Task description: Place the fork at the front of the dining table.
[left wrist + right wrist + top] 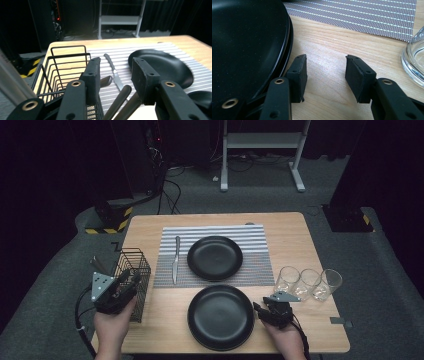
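Note:
A black wire basket (134,262) stands at the table's left edge with cutlery handles (122,97) and a spoon (106,80) leaning in it. My left gripper (131,277) hangs over the basket (62,62) with its jaws open above those handles; in the left gripper view, the left gripper (116,67) grips nothing. A knife (175,260) lies on the striped placemat (250,237) left of the far black plate (215,257). The near black plate (220,317) rests on bare wood. My right gripper (267,306) is open just right of its rim (287,45), low over the wood, where the right gripper (325,65) is empty.
Three clear glasses (307,282) stand in a row at the table's right, the nearest one (414,57) close to my right jaw. Beyond the table are a dark floor, cables and a white stand (262,142).

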{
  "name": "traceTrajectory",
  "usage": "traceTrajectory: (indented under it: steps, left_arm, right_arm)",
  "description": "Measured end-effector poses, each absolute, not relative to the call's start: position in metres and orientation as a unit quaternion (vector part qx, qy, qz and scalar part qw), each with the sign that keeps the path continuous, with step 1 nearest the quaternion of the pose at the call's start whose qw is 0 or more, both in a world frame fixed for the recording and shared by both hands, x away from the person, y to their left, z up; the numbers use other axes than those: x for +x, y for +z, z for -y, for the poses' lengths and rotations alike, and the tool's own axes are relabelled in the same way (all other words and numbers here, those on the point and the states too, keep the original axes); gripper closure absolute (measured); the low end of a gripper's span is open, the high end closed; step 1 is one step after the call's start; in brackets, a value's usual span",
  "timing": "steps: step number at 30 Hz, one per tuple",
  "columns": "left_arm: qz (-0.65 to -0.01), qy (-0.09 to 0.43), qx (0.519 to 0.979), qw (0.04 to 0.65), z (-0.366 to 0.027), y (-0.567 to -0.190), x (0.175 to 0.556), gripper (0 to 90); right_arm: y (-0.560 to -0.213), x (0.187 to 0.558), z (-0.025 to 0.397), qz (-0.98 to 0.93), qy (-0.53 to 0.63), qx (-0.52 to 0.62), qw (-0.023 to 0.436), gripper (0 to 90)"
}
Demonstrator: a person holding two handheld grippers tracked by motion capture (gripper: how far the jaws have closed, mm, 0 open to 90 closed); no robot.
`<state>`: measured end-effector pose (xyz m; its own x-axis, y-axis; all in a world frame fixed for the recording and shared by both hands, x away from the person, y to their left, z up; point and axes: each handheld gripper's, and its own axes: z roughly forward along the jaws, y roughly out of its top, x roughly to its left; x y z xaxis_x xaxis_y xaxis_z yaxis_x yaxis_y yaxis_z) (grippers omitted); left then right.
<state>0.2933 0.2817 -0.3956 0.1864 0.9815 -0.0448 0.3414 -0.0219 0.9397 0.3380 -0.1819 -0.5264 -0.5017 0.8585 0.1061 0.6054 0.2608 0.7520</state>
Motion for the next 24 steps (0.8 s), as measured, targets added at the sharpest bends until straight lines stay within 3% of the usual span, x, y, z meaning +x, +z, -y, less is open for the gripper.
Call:
traceTrajectory:
  steps: [8,17,24]
  left_arm:
    - [-0.532,0.368,0.625,0.438,-0.2789,-0.3983,0.292,57.1]
    - [-0.525,0.371,0.618,0.453,-0.2802,-0.4005,0.2882,69.9]
    - [-0.534,0.368,0.607,0.459,-0.2875,-0.3939,0.2895,68.9]
  right_arm:
    - [-0.5264,0.3379,0.1821,-0.776,0.385,0.472,0.163,51.5]
    - [-0.5263,0.3378,0.1821,-0.776,0.385,0.473,0.163,51.5]
    - [-0.5263,0.3378,0.182,-0.776,0.384,0.473,0.164,51.5]
